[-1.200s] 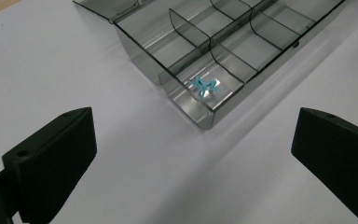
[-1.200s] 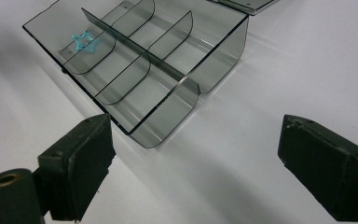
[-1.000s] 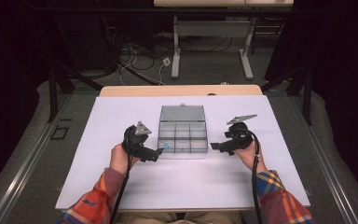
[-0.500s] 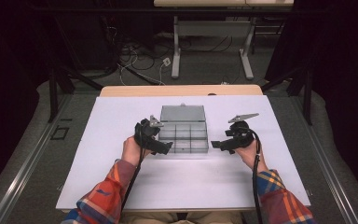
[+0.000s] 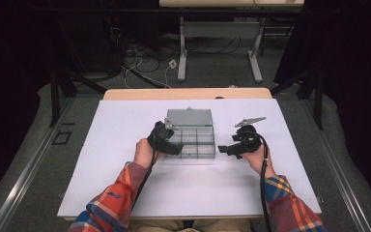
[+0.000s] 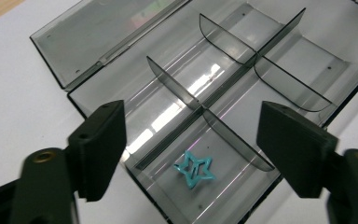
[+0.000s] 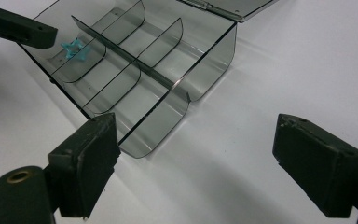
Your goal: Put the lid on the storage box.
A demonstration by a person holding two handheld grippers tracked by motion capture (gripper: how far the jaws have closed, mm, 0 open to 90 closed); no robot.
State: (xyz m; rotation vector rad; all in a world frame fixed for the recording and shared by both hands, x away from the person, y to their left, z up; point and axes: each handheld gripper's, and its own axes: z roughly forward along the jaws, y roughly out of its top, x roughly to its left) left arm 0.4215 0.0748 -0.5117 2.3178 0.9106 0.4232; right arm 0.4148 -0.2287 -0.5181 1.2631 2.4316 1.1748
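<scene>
High view: the left gripper (image 5: 178,147) sits over the near left corner of the smoky clear plastic divided box (image 5: 193,135) on the white worktop (image 5: 125,125); the right gripper (image 5: 225,150) rests just beside the box's right side.

Left gripper view: its jaws, which have just been closing, stand apart with nothing between the pads, above the small turquoise star-shaped clip (image 6: 194,168) lying in the nearest compartment.

Right gripper view: jaws wide, over bare worktop beside the box; the clip (image 7: 74,49) lies in the far corner compartment.

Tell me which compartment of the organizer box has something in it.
The corner compartment under the left hand-held gripper: it holds a teal star clip; the others look empty.
</scene>
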